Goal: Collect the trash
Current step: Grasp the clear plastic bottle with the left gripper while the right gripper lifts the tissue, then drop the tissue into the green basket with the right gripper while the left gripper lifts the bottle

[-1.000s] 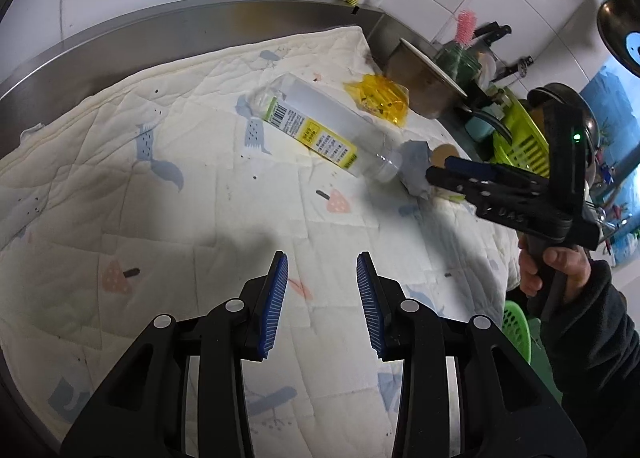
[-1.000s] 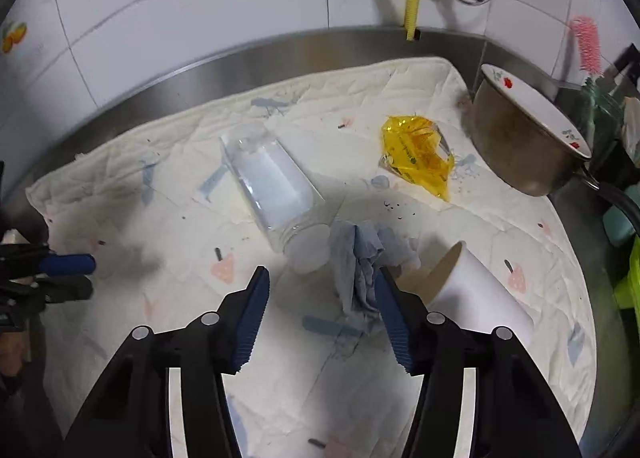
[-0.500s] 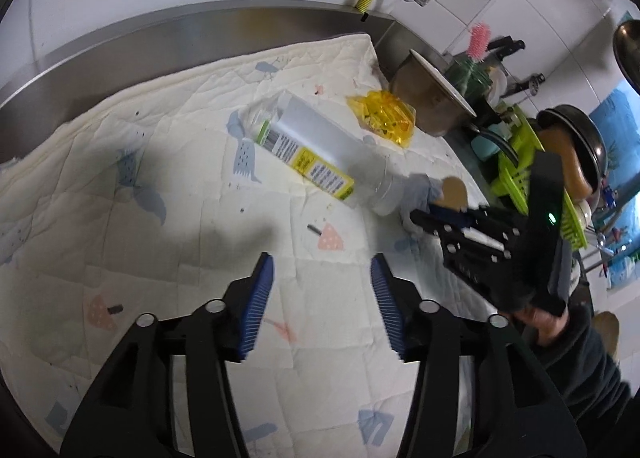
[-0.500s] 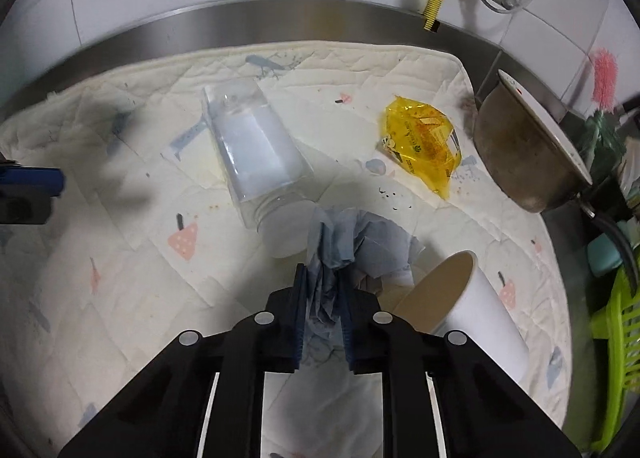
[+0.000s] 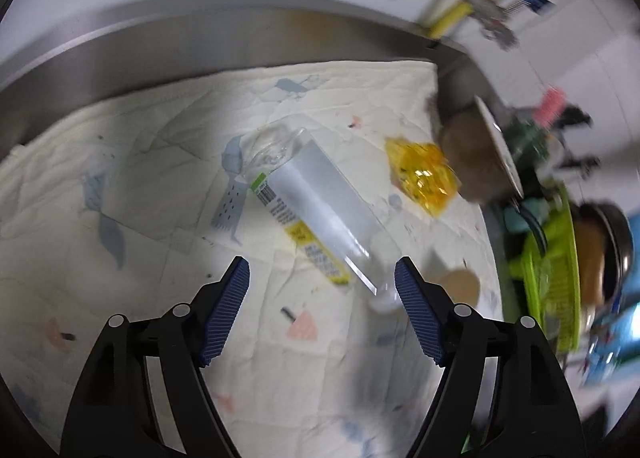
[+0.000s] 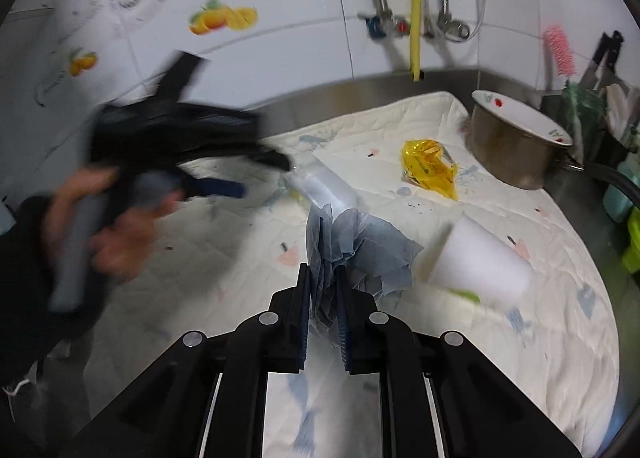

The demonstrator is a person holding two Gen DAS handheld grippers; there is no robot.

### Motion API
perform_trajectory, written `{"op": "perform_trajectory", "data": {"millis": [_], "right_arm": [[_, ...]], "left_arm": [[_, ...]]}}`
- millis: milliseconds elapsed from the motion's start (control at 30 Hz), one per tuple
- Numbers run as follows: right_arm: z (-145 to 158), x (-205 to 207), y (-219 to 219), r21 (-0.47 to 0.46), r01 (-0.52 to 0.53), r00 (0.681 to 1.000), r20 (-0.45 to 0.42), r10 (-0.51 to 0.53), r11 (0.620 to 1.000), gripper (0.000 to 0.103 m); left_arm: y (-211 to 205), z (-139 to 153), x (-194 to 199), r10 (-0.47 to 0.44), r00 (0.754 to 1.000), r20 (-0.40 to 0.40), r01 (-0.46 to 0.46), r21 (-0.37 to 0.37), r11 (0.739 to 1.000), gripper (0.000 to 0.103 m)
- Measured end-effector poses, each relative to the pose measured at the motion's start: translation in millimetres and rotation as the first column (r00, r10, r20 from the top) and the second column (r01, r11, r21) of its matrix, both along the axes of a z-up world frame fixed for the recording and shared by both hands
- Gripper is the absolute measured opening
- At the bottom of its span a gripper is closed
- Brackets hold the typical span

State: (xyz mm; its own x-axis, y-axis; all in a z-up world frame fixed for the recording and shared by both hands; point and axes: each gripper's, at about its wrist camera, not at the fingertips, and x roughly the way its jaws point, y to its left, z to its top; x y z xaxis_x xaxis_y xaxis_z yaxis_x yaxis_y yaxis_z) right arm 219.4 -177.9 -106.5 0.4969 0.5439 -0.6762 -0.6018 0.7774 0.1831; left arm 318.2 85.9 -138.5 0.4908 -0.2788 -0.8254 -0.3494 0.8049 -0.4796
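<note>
A clear plastic bottle [image 5: 316,194] with a yellow-and-white label lies on the quilted mat [image 5: 140,178]. Its cap end reaches between the fingers of my left gripper [image 5: 320,270]. The jaws are opening and the pads do not touch it. My right gripper [image 6: 323,274] is shut on a crumpled blue tissue [image 6: 372,246], held above the mat. Beside it a white paper cup [image 6: 476,262] lies on its side. A yellow wrapper [image 6: 430,168] lies farther back. In the right wrist view the left gripper [image 6: 260,176] is blurred, near the bottle [image 6: 324,182].
A metal pot [image 6: 516,142] with a white inside stands at the mat's far right corner. Behind it are a pink brush [image 6: 560,50] and a green dish rack [image 5: 556,270]. A steel rim [image 5: 200,38], tiled wall and yellow hose [image 6: 414,6] close off the back.
My right gripper shut on the blue tissue and lifted it off the mat. The left gripper moved in towards the bottle, rolled, and spread its jaws wider.
</note>
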Motion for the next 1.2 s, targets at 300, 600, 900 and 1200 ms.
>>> {"op": "perform_trajectory", "data": {"millis": [300,600,900,1200], "right_arm": [[3,-79,-57,0.037,0.113,0.994,-0.011,-0.113,0.993,0.012],[-15,-133,-137,0.033,0.355,0.933,-0.075,-0.351,0.934,0.012],[-38,-177,-199,-0.047,0.538,0.832,-0.133,-0.539,0.842,0.012],[-66,-206,-239,-0.086,0.663,0.720,-0.200,-0.664,0.744,0.012]], "left_arm": [[-11,-26,42,0.123,0.987,-0.105,-0.128,-0.034,0.991,0.074],[-20,-47,63,0.219,0.954,-0.205,-0.220,0.015,0.975,0.074],[-25,-54,71,0.267,0.930,-0.252,-0.260,0.059,0.964,0.071],[-27,-31,37,0.155,0.974,-0.163,-0.157,0.000,0.988,0.059]]}}
